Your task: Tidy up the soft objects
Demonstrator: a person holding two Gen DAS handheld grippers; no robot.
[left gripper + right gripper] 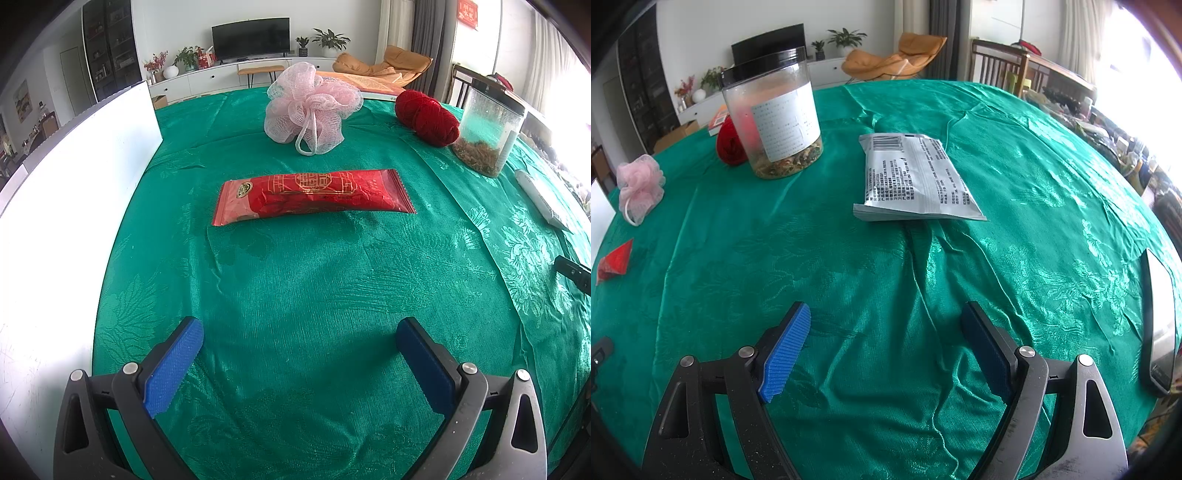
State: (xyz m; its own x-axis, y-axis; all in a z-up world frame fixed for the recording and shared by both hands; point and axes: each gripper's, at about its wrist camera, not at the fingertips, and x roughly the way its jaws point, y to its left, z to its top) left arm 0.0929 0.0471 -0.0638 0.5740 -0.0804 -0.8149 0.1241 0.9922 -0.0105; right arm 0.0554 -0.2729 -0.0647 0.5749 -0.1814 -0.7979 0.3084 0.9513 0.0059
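Both grippers' jaws gape empty over glossy green damask cloth (295,295); crinkled red packet (312,196), pink mesh puff (314,105) beyond.

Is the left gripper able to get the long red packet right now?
Probably yes. The left gripper has its jaws wide open and empty, and only bare green cloth lies between it and the red packet straight ahead.

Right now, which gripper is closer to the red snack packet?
Left. The left gripper sits open with the red snack packet straight ahead of it. From the right gripper, also open, only the packet's end shows, far off to its left.
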